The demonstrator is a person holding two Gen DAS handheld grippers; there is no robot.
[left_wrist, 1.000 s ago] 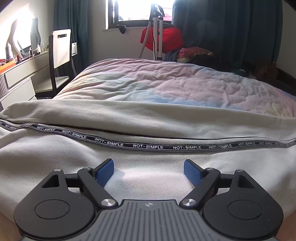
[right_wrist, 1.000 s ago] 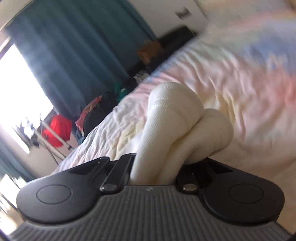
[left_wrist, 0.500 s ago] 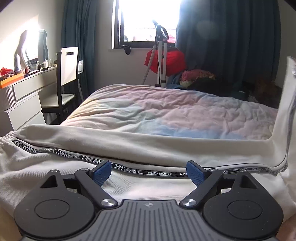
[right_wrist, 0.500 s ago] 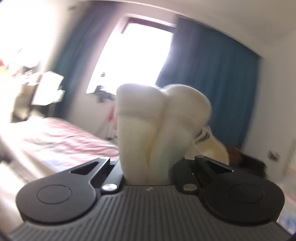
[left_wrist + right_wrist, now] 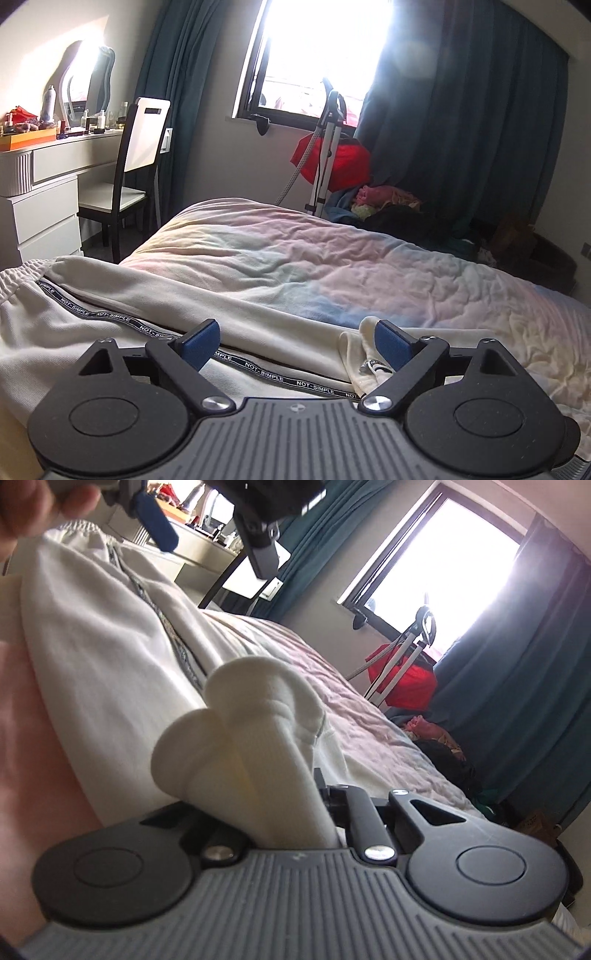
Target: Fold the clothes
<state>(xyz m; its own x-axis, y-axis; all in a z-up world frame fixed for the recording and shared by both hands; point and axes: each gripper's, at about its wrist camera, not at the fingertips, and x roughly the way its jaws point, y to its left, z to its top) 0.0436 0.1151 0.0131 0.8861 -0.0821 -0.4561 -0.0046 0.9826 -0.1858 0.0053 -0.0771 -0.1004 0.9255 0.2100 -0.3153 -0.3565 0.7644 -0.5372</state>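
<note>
The cream trousers [image 5: 110, 325] with a black lettered stripe lie spread across the near part of the bed [image 5: 332, 258], directly under and ahead of the left gripper [image 5: 295, 345], whose blue-padded fingers [image 5: 201, 341] stand wide apart with nothing between them and a bunched end of the cloth lying just beside the right one. The right gripper [image 5: 258, 794] is clamped on a thick folded wad of the same trousers [image 5: 110, 646], which bulges out past its jaws, while the rest of the garment stretches away to its left toward the left gripper [image 5: 207, 513] above.
</note>
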